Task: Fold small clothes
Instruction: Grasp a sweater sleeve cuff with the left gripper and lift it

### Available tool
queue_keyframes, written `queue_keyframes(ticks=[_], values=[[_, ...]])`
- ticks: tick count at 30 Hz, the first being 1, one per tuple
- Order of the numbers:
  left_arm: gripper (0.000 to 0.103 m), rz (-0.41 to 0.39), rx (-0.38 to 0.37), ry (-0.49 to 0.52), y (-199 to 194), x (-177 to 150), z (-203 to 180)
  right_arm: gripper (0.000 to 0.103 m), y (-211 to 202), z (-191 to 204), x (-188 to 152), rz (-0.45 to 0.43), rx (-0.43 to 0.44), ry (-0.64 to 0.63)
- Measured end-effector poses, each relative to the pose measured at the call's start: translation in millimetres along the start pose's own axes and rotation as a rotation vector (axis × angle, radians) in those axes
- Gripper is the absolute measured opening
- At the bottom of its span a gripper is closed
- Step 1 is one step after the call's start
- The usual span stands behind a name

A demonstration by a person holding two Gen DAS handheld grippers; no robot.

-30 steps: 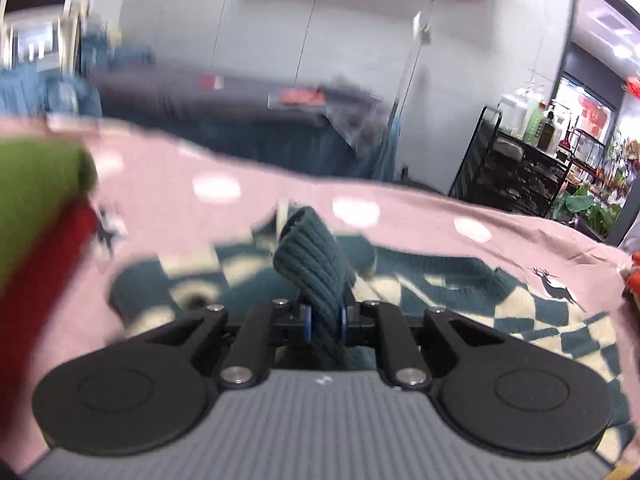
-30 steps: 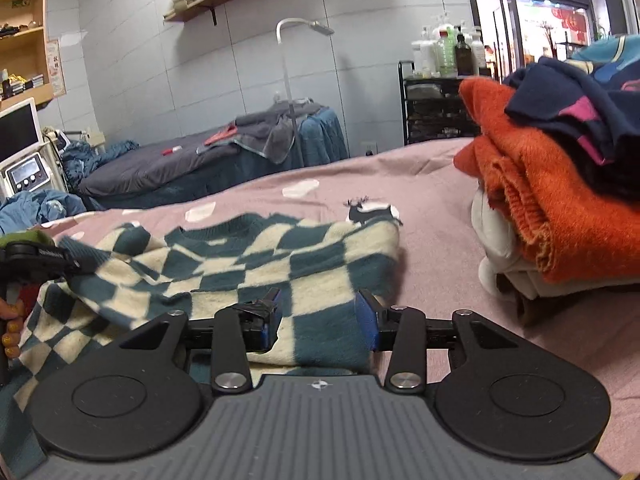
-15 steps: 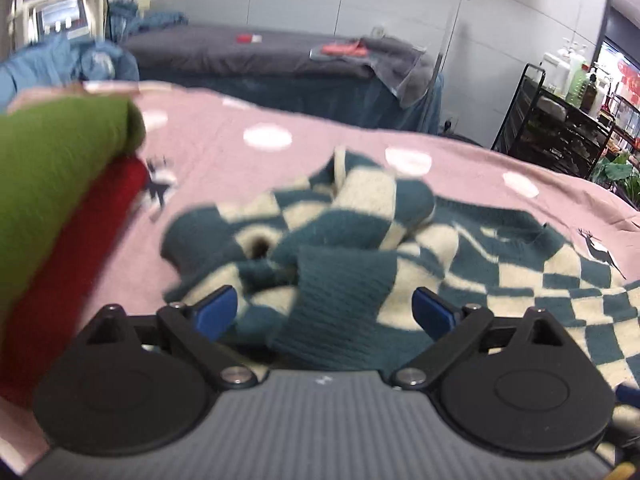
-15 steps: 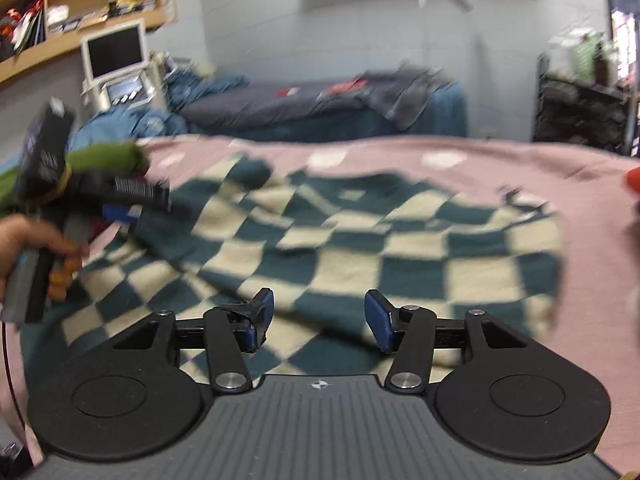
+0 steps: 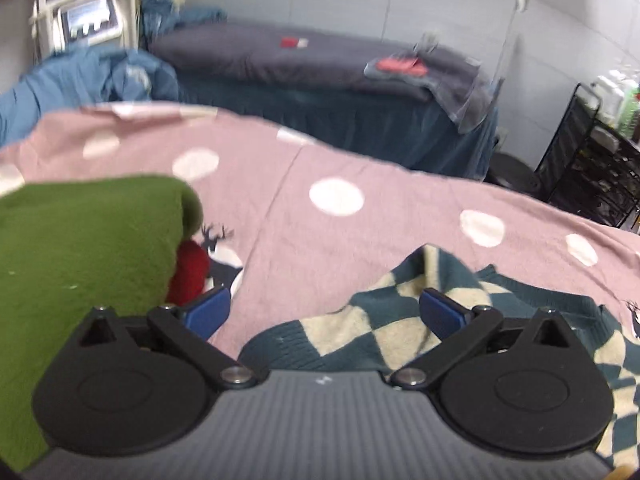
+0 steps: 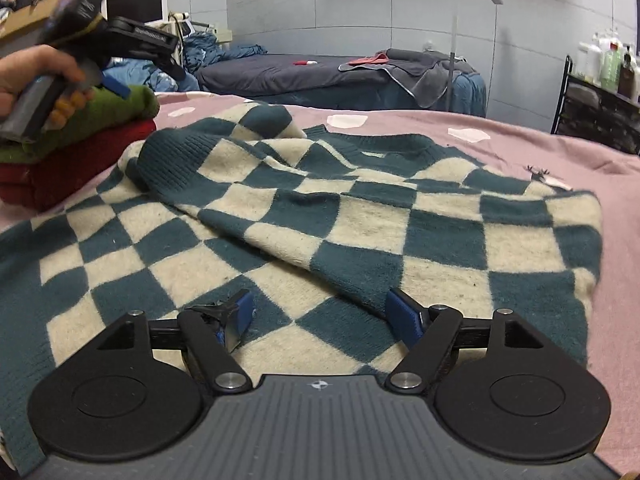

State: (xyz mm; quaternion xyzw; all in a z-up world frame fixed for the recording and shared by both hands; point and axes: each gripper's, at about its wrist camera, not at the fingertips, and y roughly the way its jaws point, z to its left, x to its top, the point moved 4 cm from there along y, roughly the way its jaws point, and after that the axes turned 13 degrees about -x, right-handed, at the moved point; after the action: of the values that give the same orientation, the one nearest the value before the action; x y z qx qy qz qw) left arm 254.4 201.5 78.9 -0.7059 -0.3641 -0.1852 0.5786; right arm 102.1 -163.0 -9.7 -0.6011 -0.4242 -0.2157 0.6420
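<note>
A teal and cream checkered sweater (image 6: 320,220) lies spread on the pink dotted bed cover (image 6: 560,148), one sleeve folded across its body. My right gripper (image 6: 326,316) is open and empty, low over the sweater's near part. My left gripper (image 5: 324,312) is open and empty, above the bed between the sweater's edge (image 5: 400,312) and a folded pile. In the right wrist view the left gripper (image 6: 120,40) is held up in a hand at the upper left.
A folded green garment (image 5: 80,248) lies on a folded red one (image 5: 188,276) at the left; both also show in the right wrist view (image 6: 80,148). A dark bed (image 5: 320,64), a black rack (image 5: 592,152) and a lamp pole (image 6: 456,20) stand beyond.
My left gripper let go of the sleeve, opened wide, and rose away to the left. The sleeve now lies folded over the sweater. My right gripper opened wider and moved over the sweater.
</note>
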Motion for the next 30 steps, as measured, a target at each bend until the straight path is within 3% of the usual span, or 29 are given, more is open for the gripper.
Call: queue_keyframes(ticks=[6, 8, 11, 12, 13, 14, 15, 16, 17, 18, 21, 24, 30], values=[[0.102, 0.164, 0.097, 0.092, 52, -9, -1, 0.103, 2, -1, 0, -0.001, 0.022, 0.023], [0.103, 0.17, 0.072, 0.113, 66, -12, -6, 0.103, 3, 1, 0, -0.002, 0.02, 0.011], [0.102, 0.308, 0.063, 0.153, 98, -29, -12, 0.103, 3, 3, 0, -0.002, 0.019, -0.003], [0.097, 0.3, 0.033, 0.14, 100, -32, -14, 0.103, 3, 3, 0, -0.002, 0.019, -0.003], [0.075, 0.283, -0.017, 0.129, 99, -34, -16, 0.103, 3, 3, 0, -0.003, 0.02, -0.002], [0.065, 0.281, -0.069, 0.106, 99, -33, -16, 0.103, 3, 2, -1, -0.005, 0.024, 0.003], [0.039, 0.28, -0.103, 0.07, 96, -30, -15, 0.103, 3, 1, -1, -0.006, 0.03, 0.011], [0.023, 0.277, -0.13, 0.028, 93, -26, -13, 0.103, 4, 0, -1, -0.007, 0.038, 0.022], [0.022, 0.264, -0.13, -0.005, 88, -20, -12, 0.103, 4, -1, -1, -0.005, 0.044, 0.032], [0.008, 0.223, -0.112, -0.004, 79, -12, -13, 0.103, 4, -2, -1, -0.005, 0.047, 0.036], [0.008, -0.017, 0.01, 0.103, 32, 21, -19, 0.103, 4, 0, -1, -0.005, 0.043, 0.028], [0.008, -0.272, 0.086, 0.088, -28, 60, -15, 0.103, 4, 1, -1, -0.005, 0.039, 0.021], [0.008, -0.532, 0.225, 0.056, -114, 118, -2, 0.103, 4, -1, -1, -0.006, 0.044, 0.026]])
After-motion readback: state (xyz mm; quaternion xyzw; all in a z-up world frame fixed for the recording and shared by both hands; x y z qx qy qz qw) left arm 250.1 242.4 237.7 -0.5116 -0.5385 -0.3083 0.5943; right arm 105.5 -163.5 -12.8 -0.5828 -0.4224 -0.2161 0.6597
